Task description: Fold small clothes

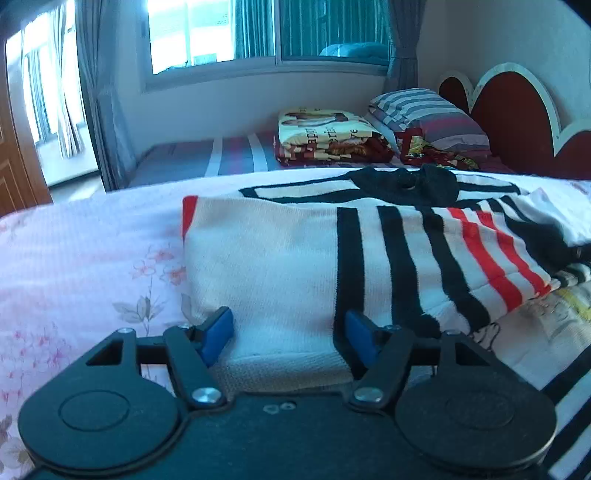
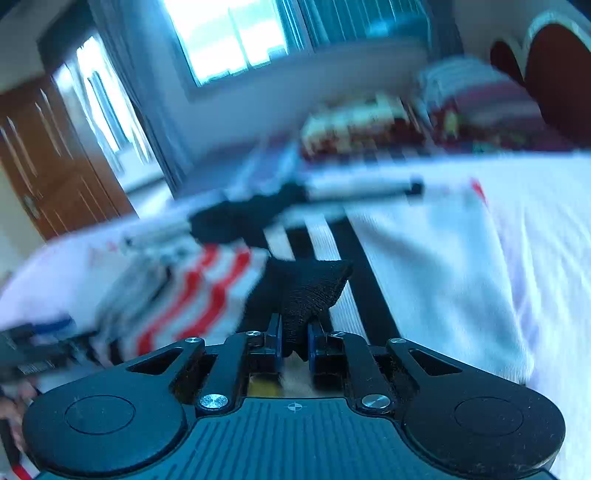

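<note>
Left gripper, jaws spread, blue pads flanking the ribbed hem of a white knit garment without closing on it. Right gripper, jaws pinching a black knit fold of the same garment; this view is motion-blurred. The garment lies on a pink floral bedspread, its left edge straight, with bare bedspread to the left; black and red stripes run to the right. A crumpled black piece lies at its far edge. Beyond: folded printed blankets, a striped pillow, a scalloped red headboard, a window.
</note>
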